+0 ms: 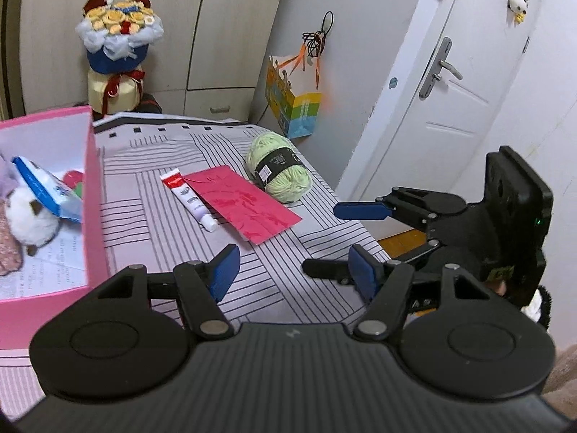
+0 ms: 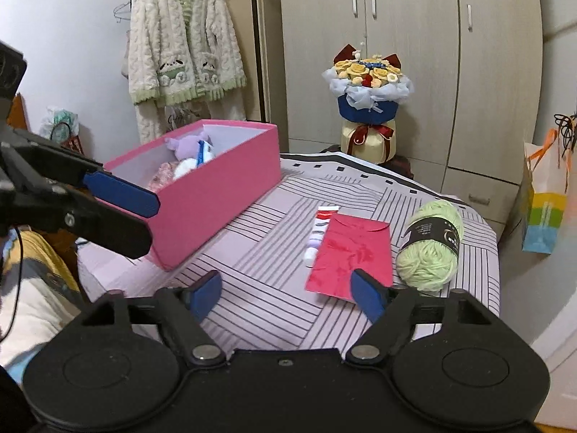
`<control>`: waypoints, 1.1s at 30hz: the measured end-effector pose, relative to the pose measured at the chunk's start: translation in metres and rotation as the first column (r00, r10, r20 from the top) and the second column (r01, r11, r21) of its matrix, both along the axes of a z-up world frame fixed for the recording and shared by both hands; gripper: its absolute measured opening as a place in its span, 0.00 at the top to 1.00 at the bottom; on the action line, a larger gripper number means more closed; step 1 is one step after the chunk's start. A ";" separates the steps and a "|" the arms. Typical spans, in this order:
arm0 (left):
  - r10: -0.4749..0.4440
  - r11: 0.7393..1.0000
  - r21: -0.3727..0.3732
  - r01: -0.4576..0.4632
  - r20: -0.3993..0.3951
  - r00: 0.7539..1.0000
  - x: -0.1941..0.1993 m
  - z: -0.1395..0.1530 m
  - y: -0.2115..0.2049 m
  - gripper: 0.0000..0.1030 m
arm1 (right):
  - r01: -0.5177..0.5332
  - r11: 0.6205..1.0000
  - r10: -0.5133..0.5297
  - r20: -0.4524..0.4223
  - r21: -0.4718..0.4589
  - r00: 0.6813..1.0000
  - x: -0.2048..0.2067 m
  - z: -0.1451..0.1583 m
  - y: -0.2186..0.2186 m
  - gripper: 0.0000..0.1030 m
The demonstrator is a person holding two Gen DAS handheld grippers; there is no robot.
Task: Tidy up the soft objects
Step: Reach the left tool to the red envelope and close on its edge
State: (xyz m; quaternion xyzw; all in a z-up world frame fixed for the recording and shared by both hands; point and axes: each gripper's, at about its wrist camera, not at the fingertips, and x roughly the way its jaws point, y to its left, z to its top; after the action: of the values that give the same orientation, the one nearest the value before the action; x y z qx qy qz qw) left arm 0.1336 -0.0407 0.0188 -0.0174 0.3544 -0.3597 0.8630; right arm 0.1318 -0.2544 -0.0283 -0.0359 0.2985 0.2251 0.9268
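On the striped grey bedspread (image 2: 274, 252) the pale green yarn ball (image 2: 429, 245) lies loose beside a red paper envelope (image 2: 351, 252), outside the pink cardboard box (image 2: 216, 195); my right gripper (image 2: 288, 297) and left gripper (image 1: 292, 274) gape empty, so next I must reach and clamp the yarn.

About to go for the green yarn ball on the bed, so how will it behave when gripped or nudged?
The green yarn ball looks soft and probably light, so it should squash between the jaws. Its rounded shape on the striped bedsheet suggests it may roll if nudged. The black paper band around its middle looks smoother, perhaps slippery; loose strands could snag.
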 end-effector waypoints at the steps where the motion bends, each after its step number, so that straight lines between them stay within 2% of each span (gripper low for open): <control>1: 0.000 1.000 0.001 0.000 -0.004 1.000 0.005 -0.003 -0.003 0.36 | 0.005 1.000 -0.005 -0.008 0.004 1.000 0.006 -0.005 -0.001 0.16; 7: 0.037 0.999 0.012 -0.037 -0.025 0.999 0.031 -0.024 -0.021 0.37 | 0.061 0.997 -0.058 -0.052 0.045 0.997 0.038 -0.024 -0.011 0.15; 10: 0.067 0.997 0.026 -0.066 -0.034 0.997 0.041 -0.033 -0.025 0.38 | 0.105 0.992 -0.100 -0.079 0.065 0.992 0.058 -0.037 -0.016 0.06; 12: 0.089 0.996 0.024 -0.088 -0.042 0.995 0.050 -0.038 -0.027 0.38 | 0.122 0.990 -0.114 -0.110 0.070 0.987 0.070 -0.045 -0.019 0.06; 21: 0.155 0.987 -0.028 -0.160 -0.135 0.979 0.103 -0.073 -0.043 0.41 | 0.165 0.980 -0.140 -0.201 0.114 0.970 0.103 -0.063 -0.028 0.06; 24: 0.164 0.984 -0.042 -0.173 -0.163 0.973 0.116 -0.087 -0.049 0.52 | 0.151 0.979 -0.115 -0.242 0.134 0.963 0.111 -0.068 -0.028 0.06; 26: 0.168 0.982 -0.048 -0.180 -0.188 0.968 0.123 -0.097 -0.052 0.55 | 0.148 0.980 -0.108 -0.269 0.135 0.957 0.116 -0.072 -0.026 0.06; 30: 0.184 0.977 -0.060 -0.205 -0.247 0.951 0.134 -0.111 -0.052 0.57 | 0.151 0.981 -0.113 -0.280 0.120 0.953 0.120 -0.076 -0.020 0.06; 33: 0.177 0.975 -0.077 -0.207 -0.286 0.942 0.137 -0.117 -0.051 0.67 | 0.148 0.985 -0.120 -0.266 0.086 0.956 0.118 -0.078 -0.015 0.06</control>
State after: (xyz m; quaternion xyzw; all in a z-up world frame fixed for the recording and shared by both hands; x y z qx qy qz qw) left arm 0.2709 -0.0915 -0.0982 -0.1479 0.4489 -0.2863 0.8335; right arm 0.2500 -0.2691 -0.1060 0.0630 0.4069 0.1797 0.8934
